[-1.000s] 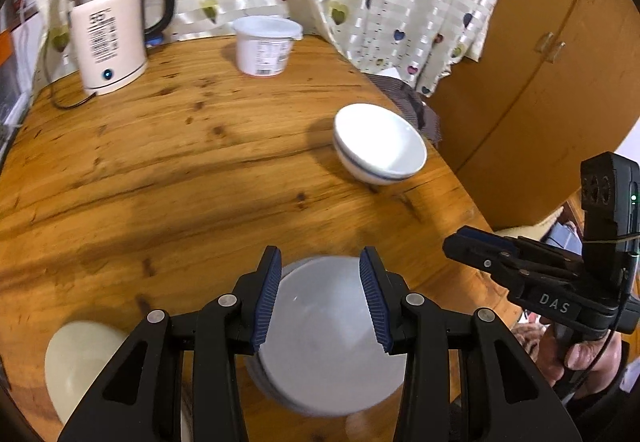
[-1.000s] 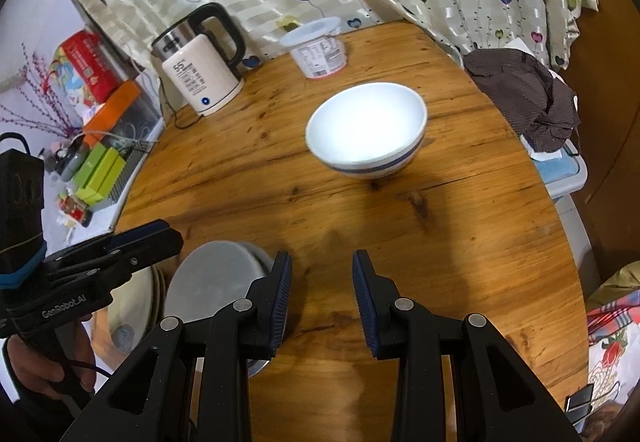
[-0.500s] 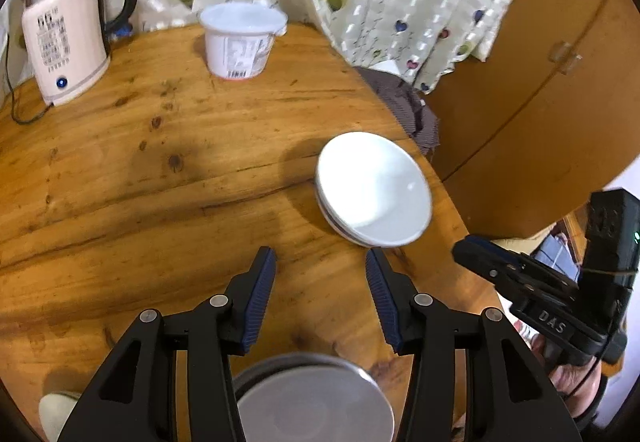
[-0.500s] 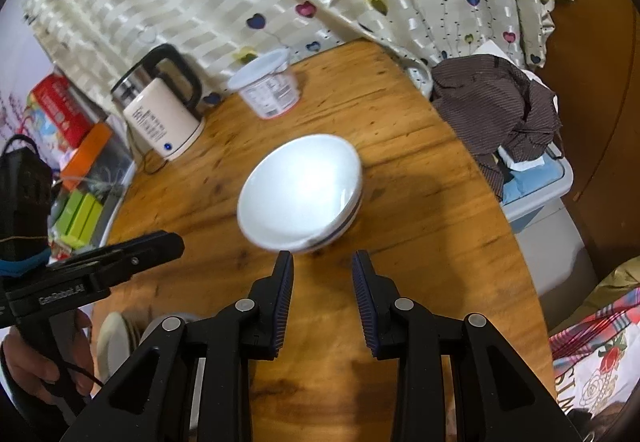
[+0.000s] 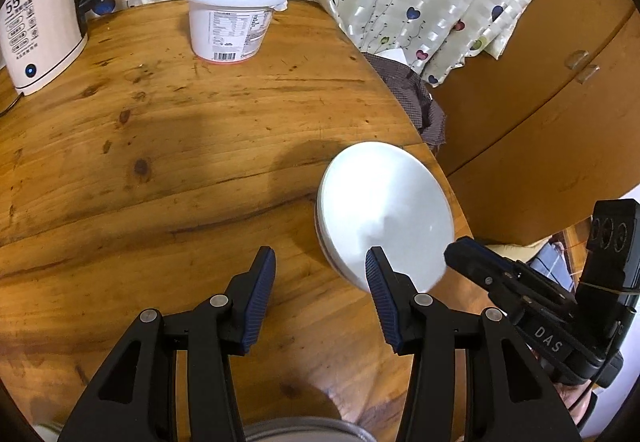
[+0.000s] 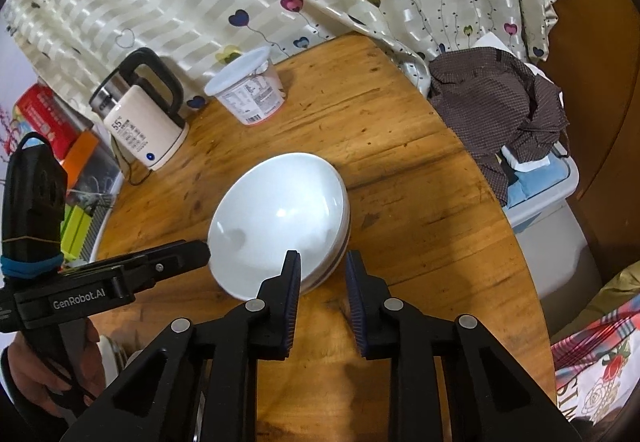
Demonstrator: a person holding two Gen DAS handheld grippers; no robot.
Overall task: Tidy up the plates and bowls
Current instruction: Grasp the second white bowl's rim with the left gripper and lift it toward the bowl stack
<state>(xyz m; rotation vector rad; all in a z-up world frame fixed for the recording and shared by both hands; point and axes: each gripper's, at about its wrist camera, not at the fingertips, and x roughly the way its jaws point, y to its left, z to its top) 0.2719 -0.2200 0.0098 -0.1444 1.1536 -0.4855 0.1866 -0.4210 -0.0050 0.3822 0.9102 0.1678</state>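
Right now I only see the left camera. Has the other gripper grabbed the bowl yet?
Observer: Not yet. The right gripper straddles the rim of the bowl, one finger inside and one outside. Its jaws have just been closing.
Operator: Is the bowl all white?
Observer: No, a dark blue stripe runs round its outside, by the outer finger.
Operator: What's past the table edge?
Observer: A brown cloth heaped on a plastic bin.
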